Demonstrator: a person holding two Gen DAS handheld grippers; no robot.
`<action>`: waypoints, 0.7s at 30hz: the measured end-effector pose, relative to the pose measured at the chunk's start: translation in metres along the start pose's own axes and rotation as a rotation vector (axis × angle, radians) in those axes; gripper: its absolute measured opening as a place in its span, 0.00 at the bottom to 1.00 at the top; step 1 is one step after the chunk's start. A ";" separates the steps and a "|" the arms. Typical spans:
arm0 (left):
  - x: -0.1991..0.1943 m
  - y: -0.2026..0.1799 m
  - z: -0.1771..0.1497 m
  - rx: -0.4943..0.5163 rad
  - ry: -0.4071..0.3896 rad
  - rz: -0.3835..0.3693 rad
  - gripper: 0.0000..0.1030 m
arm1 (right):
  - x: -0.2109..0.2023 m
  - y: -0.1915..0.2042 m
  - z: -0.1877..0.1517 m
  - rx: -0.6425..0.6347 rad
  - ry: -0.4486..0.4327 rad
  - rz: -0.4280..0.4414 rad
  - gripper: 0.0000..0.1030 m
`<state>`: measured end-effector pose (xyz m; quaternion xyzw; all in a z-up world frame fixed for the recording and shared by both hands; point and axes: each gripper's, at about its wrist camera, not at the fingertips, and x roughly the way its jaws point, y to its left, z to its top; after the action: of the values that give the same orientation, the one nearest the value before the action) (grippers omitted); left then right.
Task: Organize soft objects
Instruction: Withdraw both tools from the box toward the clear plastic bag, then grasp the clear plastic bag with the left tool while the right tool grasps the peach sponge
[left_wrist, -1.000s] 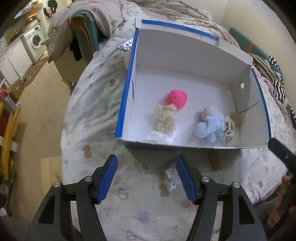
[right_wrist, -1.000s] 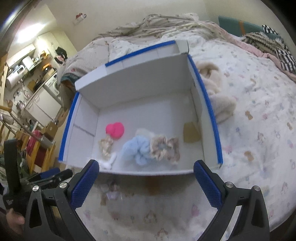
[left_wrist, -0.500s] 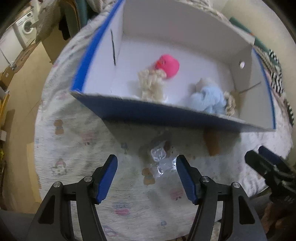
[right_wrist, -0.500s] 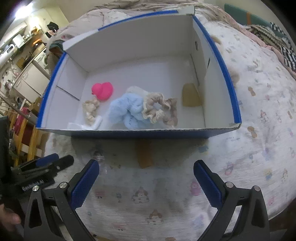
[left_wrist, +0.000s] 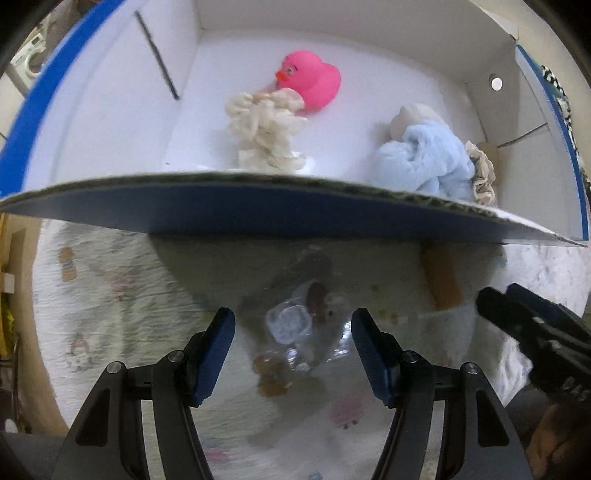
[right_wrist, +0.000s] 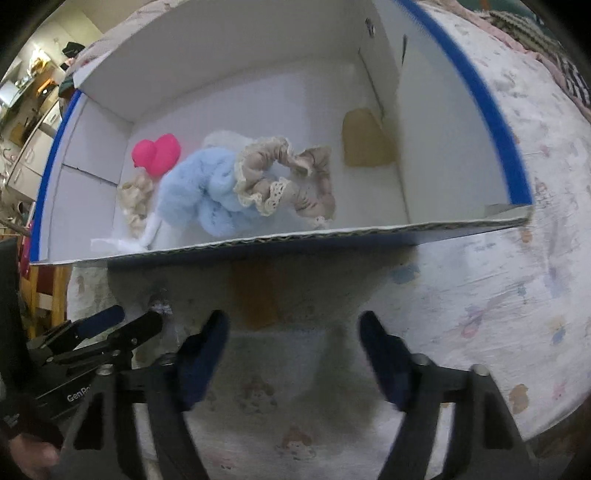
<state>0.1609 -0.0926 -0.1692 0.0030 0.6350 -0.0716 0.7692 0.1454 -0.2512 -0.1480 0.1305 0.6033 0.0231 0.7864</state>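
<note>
A white cardboard box with blue edges (left_wrist: 258, 206) (right_wrist: 280, 240) lies on the bed. Inside are a pink rubber duck (left_wrist: 310, 79) (right_wrist: 159, 151), a cream scrunchie (left_wrist: 266, 133) (right_wrist: 135, 199), a light blue fluffy scrunchie (left_wrist: 424, 162) (right_wrist: 199, 192) and a beige lace scrunchie (right_wrist: 291, 181) (left_wrist: 482, 173). A clear crinkled plastic wrapper (left_wrist: 295, 325) lies on the bedspread just ahead of my open left gripper (left_wrist: 291, 350), between its fingers. My right gripper (right_wrist: 291, 354) is open and empty, low over the bedspread in front of the box.
The printed bedspread (right_wrist: 480, 295) covers the bed, whose edge drops off at left (left_wrist: 40, 295). A brown tape patch (left_wrist: 441, 280) is on the box's front wall. The other gripper shows at each view's side (left_wrist: 535, 332) (right_wrist: 92, 339).
Both grippers have moved down and toward the box front; the box now fills the upper views. The plastic wrapper now sits between my left gripper's fingers. The right gripper's jaws have narrowed.
</note>
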 end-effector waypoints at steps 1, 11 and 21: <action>0.003 -0.002 0.002 0.000 0.007 -0.005 0.61 | 0.002 0.001 0.000 -0.002 0.005 0.003 0.72; 0.021 -0.002 0.014 -0.022 0.078 0.001 0.32 | 0.027 0.022 0.004 -0.061 0.048 0.035 0.49; 0.014 0.010 0.017 -0.014 0.086 -0.012 0.26 | 0.045 0.051 0.007 -0.121 0.016 0.013 0.28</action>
<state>0.1813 -0.0856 -0.1802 -0.0031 0.6681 -0.0715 0.7406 0.1701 -0.1943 -0.1766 0.0864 0.6062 0.0655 0.7878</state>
